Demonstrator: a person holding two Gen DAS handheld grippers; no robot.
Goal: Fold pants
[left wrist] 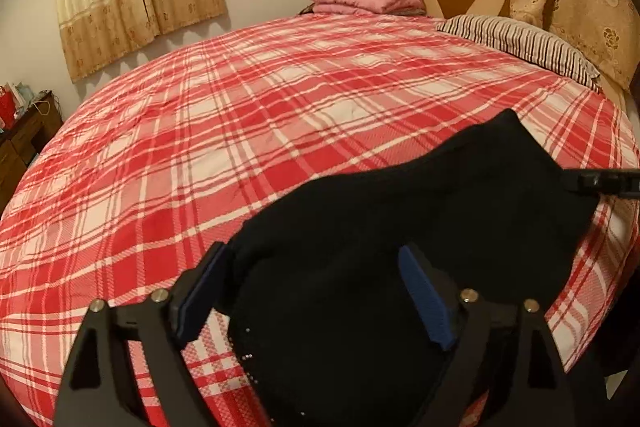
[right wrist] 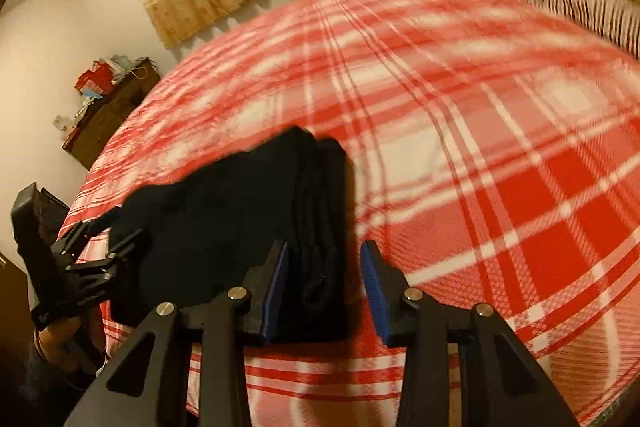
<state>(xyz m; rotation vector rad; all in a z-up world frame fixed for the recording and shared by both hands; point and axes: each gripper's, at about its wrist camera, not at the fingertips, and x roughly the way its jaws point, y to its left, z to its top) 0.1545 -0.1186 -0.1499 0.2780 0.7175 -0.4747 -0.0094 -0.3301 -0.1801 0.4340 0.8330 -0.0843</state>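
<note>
Pants (left wrist: 400, 211) lie bundled, dark, near the edge of the plaid bed (left wrist: 200, 131). My left tool (left wrist: 316, 291) stands wide, released, over one end; my right tool (right wrist: 324, 283) straddles the other end, its pads not clearly pressing. I judge the fold underway; next I need a firm pinch before lifting.

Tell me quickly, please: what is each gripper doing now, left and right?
Left gripper: open wide, black pants between the fingers, not pinched.
Right gripper: part open around the pants' edge, pads not pressing.
</note>
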